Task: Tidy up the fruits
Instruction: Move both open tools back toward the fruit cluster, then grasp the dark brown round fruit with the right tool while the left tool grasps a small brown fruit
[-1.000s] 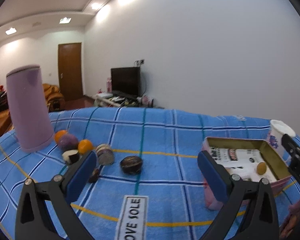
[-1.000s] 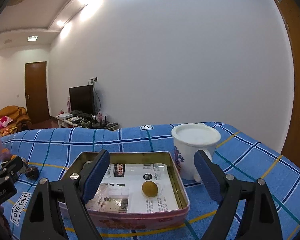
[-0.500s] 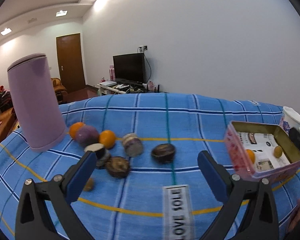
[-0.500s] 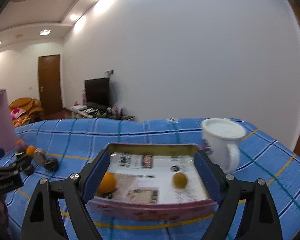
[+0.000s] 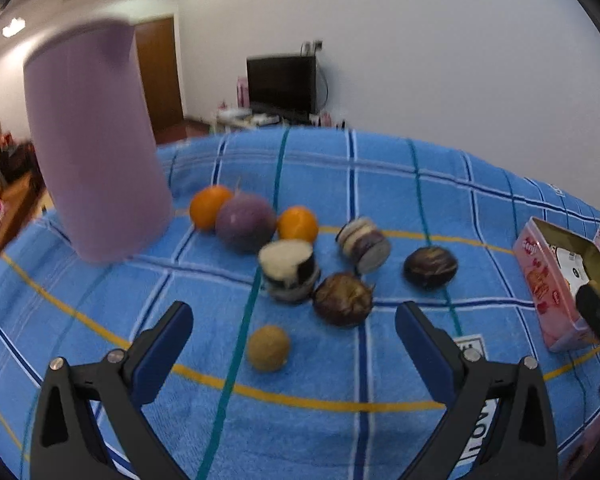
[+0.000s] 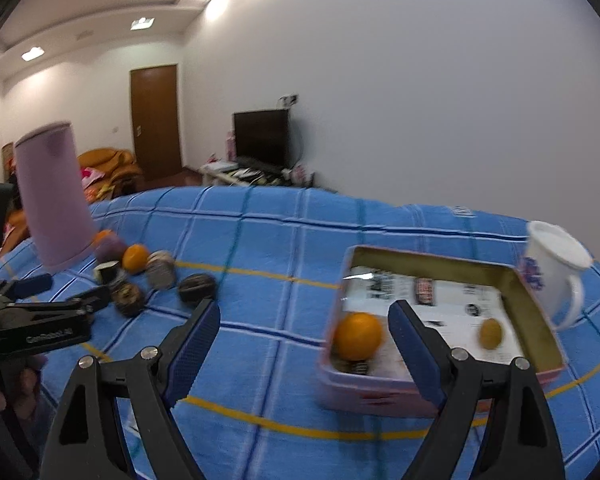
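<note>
Several fruits lie loose on the blue checked cloth (image 5: 380, 184): two oranges (image 5: 298, 224), a purple round fruit (image 5: 246, 222), dark brown fruits (image 5: 342, 298) and a small tan fruit (image 5: 268, 348). My left gripper (image 5: 294, 336) is open and empty, just above the tan fruit. A pink tin tray (image 6: 536, 292) holds an orange (image 6: 358, 336) and a small yellow fruit (image 6: 491, 333). My right gripper (image 6: 304, 340) is open and empty, at the tray's near left edge. The left gripper also shows in the right wrist view (image 6: 56, 292).
A tall lilac cylinder (image 5: 96, 144) stands at the left behind the fruits. A white mug (image 6: 552, 272) stands right of the tray. The tray's end shows at the right in the left wrist view (image 5: 544, 284).
The left gripper has moved left and closer to the loose fruits. The right gripper has swung left, so the tray now sits to its right. An orange now lies in the tray.
</note>
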Demonstrator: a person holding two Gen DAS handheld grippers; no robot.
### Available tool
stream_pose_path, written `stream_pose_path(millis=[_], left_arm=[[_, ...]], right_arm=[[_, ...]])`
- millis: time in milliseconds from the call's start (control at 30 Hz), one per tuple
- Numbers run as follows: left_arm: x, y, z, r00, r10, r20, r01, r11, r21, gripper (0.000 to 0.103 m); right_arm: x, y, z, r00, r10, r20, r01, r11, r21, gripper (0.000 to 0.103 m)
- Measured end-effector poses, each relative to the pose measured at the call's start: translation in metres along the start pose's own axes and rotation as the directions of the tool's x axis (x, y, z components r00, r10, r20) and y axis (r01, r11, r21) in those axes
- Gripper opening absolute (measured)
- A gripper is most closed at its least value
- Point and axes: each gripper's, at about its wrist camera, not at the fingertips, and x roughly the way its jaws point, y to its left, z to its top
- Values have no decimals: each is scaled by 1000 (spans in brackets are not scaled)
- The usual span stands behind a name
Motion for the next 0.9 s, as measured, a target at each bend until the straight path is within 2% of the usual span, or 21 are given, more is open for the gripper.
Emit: stream_pose_path(millis=[100, 200, 267, 333, 400, 567, 767, 800, 833, 867, 900], left_arm=[[8, 8, -3, 999, 16, -46, -18, 999, -32, 103], [14, 20, -5, 997, 19, -75, -26, 996, -84, 101], [19, 27, -7, 994, 27, -105, -39, 993, -114, 96], [25, 32, -8, 991, 15, -136, -34, 990, -137, 86], [29, 36, -10, 987, 13, -162, -38, 988, -153, 81], [31, 35, -11, 986, 37, -162, -60, 989, -134, 71], [32, 33, -9, 988, 12, -153, -30, 992, -121, 46], [32, 32, -8, 988, 1, -151, -19, 993, -116, 40], [33, 31, -6, 989, -7, -151, -10, 993, -114, 34], [33, 30, -5, 989, -20, -149, 3, 994, -112, 32], [33, 29, -5, 988, -33, -149, 17, 994, -112, 29]], right_arm=[[14, 22, 5, 999, 42, -33, -43, 998, -36, 87], [30, 41, 11, 995, 71, -73, -77, 994, -82, 80], [47, 52, 16, 990, 81, -115, -93, 990, -105, 79], [59, 57, 20, 985, 93, -144, -108, 989, -104, 79], [73, 63, 25, 980, 101, -172, -120, 988, -101, 79], [111, 77, 32, 954, 121, -276, -155, 982, -105, 79], [141, 87, 29, 932, 120, -341, -161, 982, -94, 79], [145, 88, 29, 927, 116, -356, -159, 983, -95, 69], [149, 89, 28, 919, 121, -376, -167, 982, -91, 56], [152, 89, 27, 912, 130, -390, -177, 980, -86, 55], [151, 89, 28, 913, 130, -386, -176, 980, -88, 53]])
